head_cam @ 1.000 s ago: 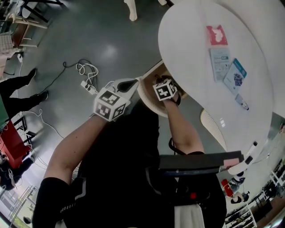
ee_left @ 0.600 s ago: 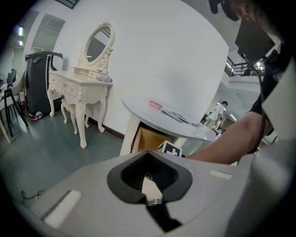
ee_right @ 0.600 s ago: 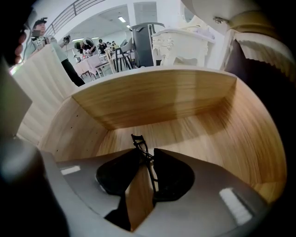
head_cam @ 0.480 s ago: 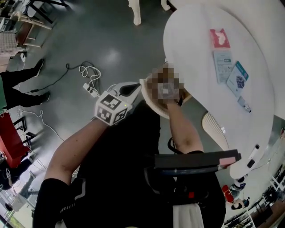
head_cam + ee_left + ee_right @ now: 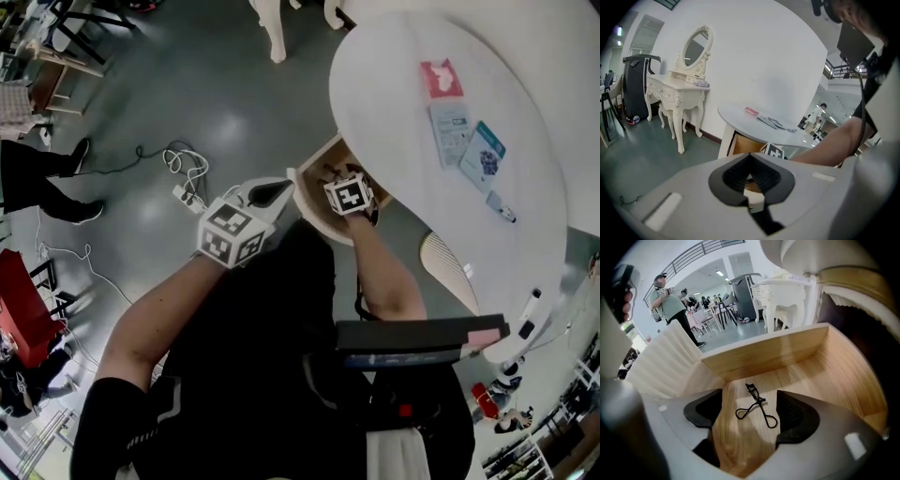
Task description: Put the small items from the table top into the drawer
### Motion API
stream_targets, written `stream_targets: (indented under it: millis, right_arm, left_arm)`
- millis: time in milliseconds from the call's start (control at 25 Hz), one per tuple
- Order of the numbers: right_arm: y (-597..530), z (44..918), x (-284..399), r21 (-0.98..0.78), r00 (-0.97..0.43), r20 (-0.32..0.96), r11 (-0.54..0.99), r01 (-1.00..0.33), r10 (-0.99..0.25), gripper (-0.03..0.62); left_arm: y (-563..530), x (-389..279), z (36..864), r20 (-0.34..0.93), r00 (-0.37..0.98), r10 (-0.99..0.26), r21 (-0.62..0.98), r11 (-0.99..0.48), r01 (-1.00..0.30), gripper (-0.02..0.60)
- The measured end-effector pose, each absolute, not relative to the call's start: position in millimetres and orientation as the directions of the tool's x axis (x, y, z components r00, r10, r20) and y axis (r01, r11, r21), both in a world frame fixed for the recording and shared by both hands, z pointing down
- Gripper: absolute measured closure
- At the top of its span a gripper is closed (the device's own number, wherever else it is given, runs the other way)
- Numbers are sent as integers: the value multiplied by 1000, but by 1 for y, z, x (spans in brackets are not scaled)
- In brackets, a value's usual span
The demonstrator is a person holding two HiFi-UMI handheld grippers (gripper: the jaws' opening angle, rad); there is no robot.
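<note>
Right claw (image 5: 750, 414) just opened, empty, above one eyelash curler (image 5: 758, 402) in drawer (image 5: 764, 355).

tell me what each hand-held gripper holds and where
Nothing. The right hand-held gripper has just opened; the eyelash curler lies in the drawer between its jaws. The left hand-held gripper is shut, empty.

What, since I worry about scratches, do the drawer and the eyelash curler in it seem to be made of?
Drawer: pale wood, matt and probably unvarnished; grain lines run along its floor and walls. Curler: probably thin metal with a black coating, judging by its wire-slim loops and arms; black plastic cannot be ruled out.
</note>
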State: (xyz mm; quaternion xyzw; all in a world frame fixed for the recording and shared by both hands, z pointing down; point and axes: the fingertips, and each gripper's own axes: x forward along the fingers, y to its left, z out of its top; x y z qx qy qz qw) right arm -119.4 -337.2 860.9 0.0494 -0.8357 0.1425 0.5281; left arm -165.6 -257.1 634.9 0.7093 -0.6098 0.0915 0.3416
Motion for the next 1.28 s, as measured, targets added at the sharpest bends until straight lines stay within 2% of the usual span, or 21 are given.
stream_targets:
  millis: [160, 200, 240, 280, 520, 720, 1280]
  right_arm:
    - [-337, 831, -115, -174, -471, 880, 966, -191, 66, 314]
    - [-336, 824, -115, -168, -475, 877, 971, -170, 69, 358]
    - [-333, 818, -114, -173, -472, 878, 974, -149, 84, 467]
    - [-330, 812, -112, -183, -466, 879, 974, -135, 101, 516]
    - [-329, 771, -100, -151, -491, 869, 975, -163, 53, 517]
    - [-333, 721, -99, -109, -570, 821, 971, -213, -33, 589]
    - [-308, 589, -106, -68, -727, 665, 956, -285, -170, 591]
  left_arm:
    - [-252, -163, 621, 543, 252, -801, 379, -34, -925, 580]
    - [-249, -163, 617, 542, 254, -801, 381, -35, -924, 580]
    - [-247, -163, 612, 542, 256, -801, 382, -36, -923, 580]
    - [-245, -162, 608, 540, 257, -801, 382, -38, -923, 580]
    - [-235, -164, 582, 518, 265, -813, 374, -64, -925, 580]
    - [-233, -162, 557, 468, 299, -831, 362, -129, -923, 580]
    - [-221, -153, 471, 288, 374, -881, 257, -306, -917, 580]
